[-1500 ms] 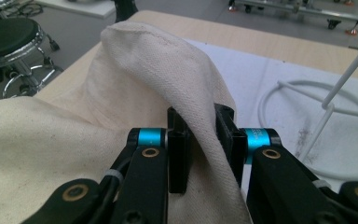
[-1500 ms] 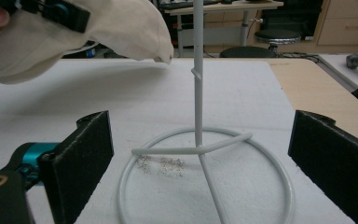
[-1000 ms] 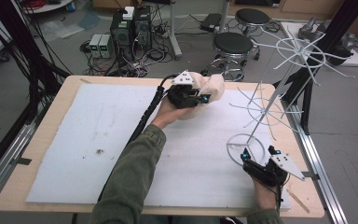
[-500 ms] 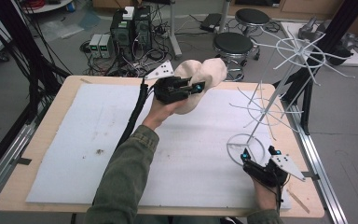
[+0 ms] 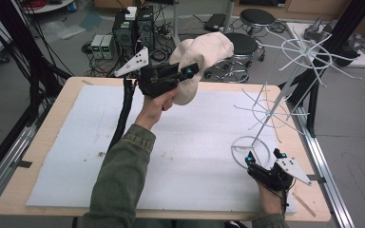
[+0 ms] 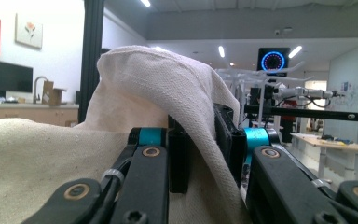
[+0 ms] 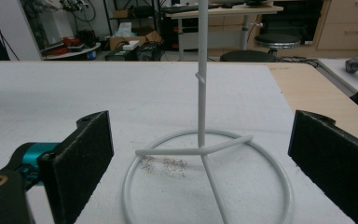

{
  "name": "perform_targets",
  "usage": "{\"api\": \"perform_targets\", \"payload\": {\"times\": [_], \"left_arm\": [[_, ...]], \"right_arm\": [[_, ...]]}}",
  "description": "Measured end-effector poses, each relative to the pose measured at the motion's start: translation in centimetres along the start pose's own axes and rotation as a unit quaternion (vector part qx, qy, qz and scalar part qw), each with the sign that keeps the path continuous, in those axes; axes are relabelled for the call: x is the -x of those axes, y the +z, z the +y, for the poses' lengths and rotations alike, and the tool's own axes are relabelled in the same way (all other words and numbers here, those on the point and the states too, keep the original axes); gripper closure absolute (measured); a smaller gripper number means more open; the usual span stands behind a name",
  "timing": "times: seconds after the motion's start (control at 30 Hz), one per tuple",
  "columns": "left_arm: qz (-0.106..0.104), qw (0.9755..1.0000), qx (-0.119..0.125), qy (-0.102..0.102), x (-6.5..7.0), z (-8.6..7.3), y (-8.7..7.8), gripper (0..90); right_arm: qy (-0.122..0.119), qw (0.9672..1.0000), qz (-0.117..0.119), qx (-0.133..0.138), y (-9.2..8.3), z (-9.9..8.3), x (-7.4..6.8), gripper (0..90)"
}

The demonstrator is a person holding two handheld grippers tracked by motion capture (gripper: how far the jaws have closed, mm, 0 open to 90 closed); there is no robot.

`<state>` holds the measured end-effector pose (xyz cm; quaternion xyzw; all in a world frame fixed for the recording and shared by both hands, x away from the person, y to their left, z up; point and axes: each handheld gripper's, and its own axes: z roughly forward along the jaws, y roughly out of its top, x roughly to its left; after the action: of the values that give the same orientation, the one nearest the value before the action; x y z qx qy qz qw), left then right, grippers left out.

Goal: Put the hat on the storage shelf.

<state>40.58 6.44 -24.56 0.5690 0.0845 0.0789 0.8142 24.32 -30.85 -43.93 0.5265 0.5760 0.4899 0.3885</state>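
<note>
My left gripper [image 5: 188,76] is shut on a cream cloth hat [image 5: 204,54], held up in the air over the table's far edge. In the left gripper view the pads pinch a fold of the hat [image 6: 154,84], and the left gripper [image 6: 205,135] points level. A white wire rack [image 5: 285,90] stands at the right on a ring base [image 5: 250,151]. My right gripper [image 5: 265,156] rests low at the front right, open, its jaws on either side of the ring base [image 7: 205,140] without touching it.
A white mat [image 5: 195,142] covers most of the wooden table [image 5: 76,99]. The rack's thin wire arms [image 5: 309,54] spread wide over the table's right side. Stools, computers and cables sit on the floor beyond the far edge.
My left gripper has risen with the hat and drifted toward the far edge, lifting the hat off the mat. The right gripper has stayed put.
</note>
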Motion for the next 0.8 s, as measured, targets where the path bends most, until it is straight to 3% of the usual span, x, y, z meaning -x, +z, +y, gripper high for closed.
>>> {"api": "perform_targets", "payload": {"times": [0.17, 0.8], "left_arm": [[-0.009, 0.9997, 0.023, 0.008, 0.7, 1.9, 0.0, 77.4], [-0.033, 0.9960, 0.052, 0.065, 3.8, 9.2, 2.9, 77.4]], "right_arm": [[0.000, 1.0000, 0.000, 0.002, 0.0, 0.0, 0.0, 5.6], [0.001, 1.0000, 0.008, 0.006, 0.0, 0.1, -0.1, 5.6]]}}
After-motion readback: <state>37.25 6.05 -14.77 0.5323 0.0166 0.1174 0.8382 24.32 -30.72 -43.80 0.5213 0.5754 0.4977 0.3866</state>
